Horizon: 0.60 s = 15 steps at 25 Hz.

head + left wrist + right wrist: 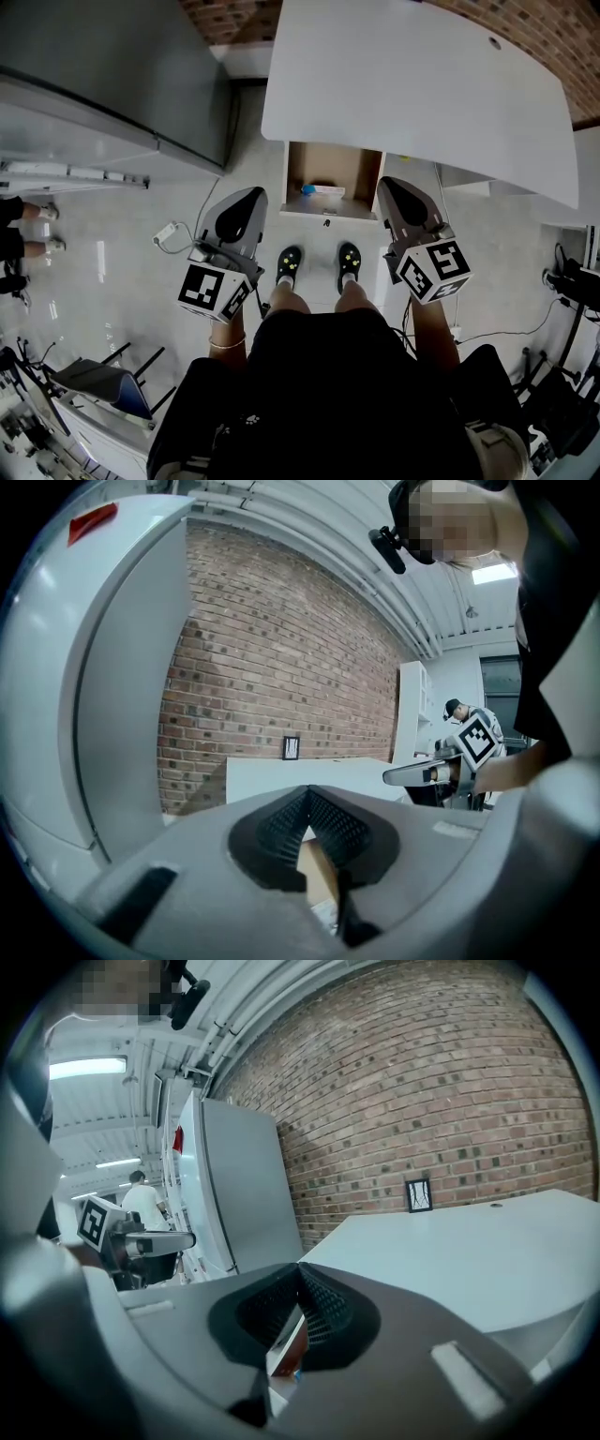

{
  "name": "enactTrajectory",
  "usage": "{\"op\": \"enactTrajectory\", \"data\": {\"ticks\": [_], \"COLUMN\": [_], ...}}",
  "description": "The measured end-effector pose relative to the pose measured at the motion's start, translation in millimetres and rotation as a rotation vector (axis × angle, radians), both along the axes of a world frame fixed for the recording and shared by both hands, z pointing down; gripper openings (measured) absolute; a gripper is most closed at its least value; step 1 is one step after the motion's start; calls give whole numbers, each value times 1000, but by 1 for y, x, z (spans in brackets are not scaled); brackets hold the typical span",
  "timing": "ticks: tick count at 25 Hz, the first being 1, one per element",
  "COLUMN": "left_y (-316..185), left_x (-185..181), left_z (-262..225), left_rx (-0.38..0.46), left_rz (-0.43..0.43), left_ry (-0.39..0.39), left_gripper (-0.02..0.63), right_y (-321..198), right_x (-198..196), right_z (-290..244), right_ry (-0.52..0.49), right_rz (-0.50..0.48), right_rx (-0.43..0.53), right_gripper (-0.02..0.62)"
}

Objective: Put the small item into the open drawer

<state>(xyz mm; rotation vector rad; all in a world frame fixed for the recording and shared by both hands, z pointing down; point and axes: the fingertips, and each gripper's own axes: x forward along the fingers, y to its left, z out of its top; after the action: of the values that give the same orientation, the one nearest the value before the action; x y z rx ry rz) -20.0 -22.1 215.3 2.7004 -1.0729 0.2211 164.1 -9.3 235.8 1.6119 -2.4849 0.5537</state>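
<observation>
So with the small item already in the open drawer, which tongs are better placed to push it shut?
Right, narrowly. Both tongs look shut and empty; in the head view the right tongs overlap the drawer's right front corner, while the left tongs hang clear of its left side.

The desk top (422,84) is showing a smooth, matt white surface. The open drawer (302,169) is showing brown, wood-like walls inside. The far brick wall (441,1101) is looking rough and matt. The pale floor (122,253) is shining glossily, reflecting lights. The left gripper (307,791) and right gripper (300,1269) are showing smooth grey plastic shells and black ribbed pads (324,1309).
</observation>
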Motion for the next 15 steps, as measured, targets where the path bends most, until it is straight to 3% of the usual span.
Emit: {"op": "enactTrajectory", "data": {"ticks": [15], "left_y": [1], "left_x": [-1], "left_z": [-35], "left_rx": [50], "left_rz": [-13], "left_ry": [34], "left_gripper": [2], "right_y": [4], "right_x": [0], "right_z": [-31], "right_ry": [2], "right_rz": [6], "right_rx": [45], "right_gripper": [11]}}
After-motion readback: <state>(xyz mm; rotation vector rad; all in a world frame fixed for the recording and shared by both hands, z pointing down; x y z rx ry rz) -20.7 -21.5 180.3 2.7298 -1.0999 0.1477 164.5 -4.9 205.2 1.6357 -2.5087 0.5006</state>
